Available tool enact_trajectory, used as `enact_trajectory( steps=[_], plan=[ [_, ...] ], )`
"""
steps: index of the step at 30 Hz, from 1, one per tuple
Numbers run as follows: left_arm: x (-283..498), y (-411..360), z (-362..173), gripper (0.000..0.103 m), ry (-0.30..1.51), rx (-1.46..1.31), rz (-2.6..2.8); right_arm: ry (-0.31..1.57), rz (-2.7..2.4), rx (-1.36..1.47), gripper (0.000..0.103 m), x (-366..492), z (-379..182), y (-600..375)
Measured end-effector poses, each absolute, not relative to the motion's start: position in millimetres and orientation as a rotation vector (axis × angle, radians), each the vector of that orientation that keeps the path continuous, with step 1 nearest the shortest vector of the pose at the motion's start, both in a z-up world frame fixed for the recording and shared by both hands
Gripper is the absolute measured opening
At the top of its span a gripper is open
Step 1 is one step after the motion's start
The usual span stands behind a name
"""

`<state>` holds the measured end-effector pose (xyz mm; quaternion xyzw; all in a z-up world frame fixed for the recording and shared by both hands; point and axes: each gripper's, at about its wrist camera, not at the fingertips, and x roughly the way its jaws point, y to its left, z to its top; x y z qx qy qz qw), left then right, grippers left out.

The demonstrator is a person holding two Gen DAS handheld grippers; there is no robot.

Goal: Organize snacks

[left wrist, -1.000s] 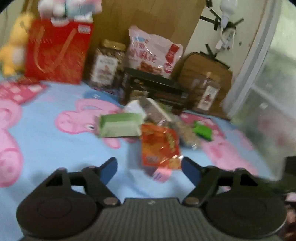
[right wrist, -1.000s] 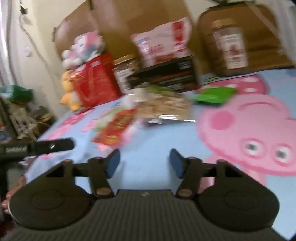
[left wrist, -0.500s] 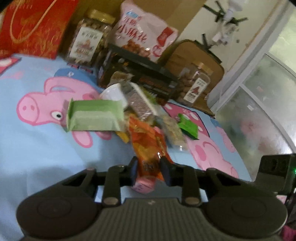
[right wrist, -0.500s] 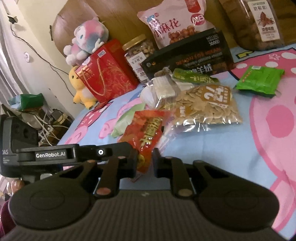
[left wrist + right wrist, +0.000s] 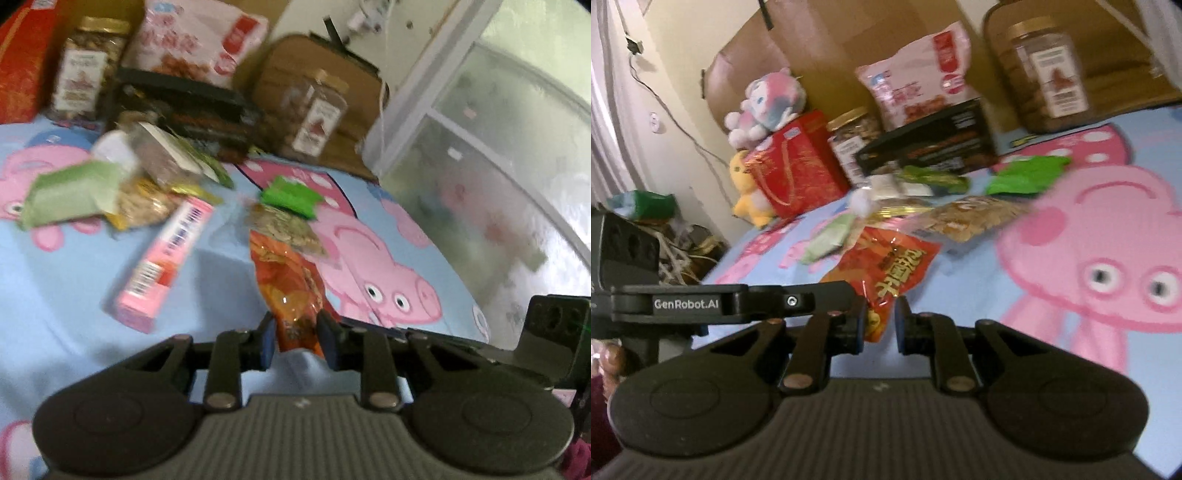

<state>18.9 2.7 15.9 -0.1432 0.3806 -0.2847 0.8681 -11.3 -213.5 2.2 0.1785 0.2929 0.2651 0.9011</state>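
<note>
An orange-red snack packet is pinched at its near end by both grippers. My left gripper is shut on it and holds it above the blue pig-print sheet. My right gripper is shut on the same packet. A pink box lies on the sheet to the left. A loose pile holds a pale green packet, a seed bag and a bright green packet.
At the back stand a black box, two snack jars, a pink-white bag and a red gift bag with plush toys. A frosted glass door is at the right. Clutter lies off the bed's left edge.
Both grippers closed from open onto the orange-red packet and have lifted it away from the pile. The pink box that lay under it now shows on the sheet.
</note>
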Motion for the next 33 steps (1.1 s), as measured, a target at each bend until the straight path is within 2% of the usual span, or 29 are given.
enact_trajectory(
  steps=[6,14,19,23,27,33],
  plan=[
    [22.2,-9.7,9.3,0.023,0.829,-0.319,-0.634,0.621,0.458,0.380,0.018,-13.0,-7.5,-225.3],
    [-5.7,12.8,32.5,0.023,0.723,-0.297,-0.575,0.564,0.523,0.338,0.017,-26.2,0.6,-212.3],
    [11.5,34.3,57.5,0.023,0.663,-0.303,-0.542,0.518,0.580,0.322,0.017,-10.4,17.4,-192.4],
    [66.4,40.1,88.4,0.023,0.605,-0.262,-0.536,0.461,0.590,0.266,0.017,25.0,45.1,-179.5],
    [152.4,43.7,104.6,0.023,0.582,-0.263,-0.517,0.427,0.587,0.260,0.017,100.5,71.9,-174.3],
    [265.8,60.1,80.0,0.027,0.675,-0.379,-0.432,0.502,0.561,0.269,0.017,226.6,67.1,-162.1]
  ],
)
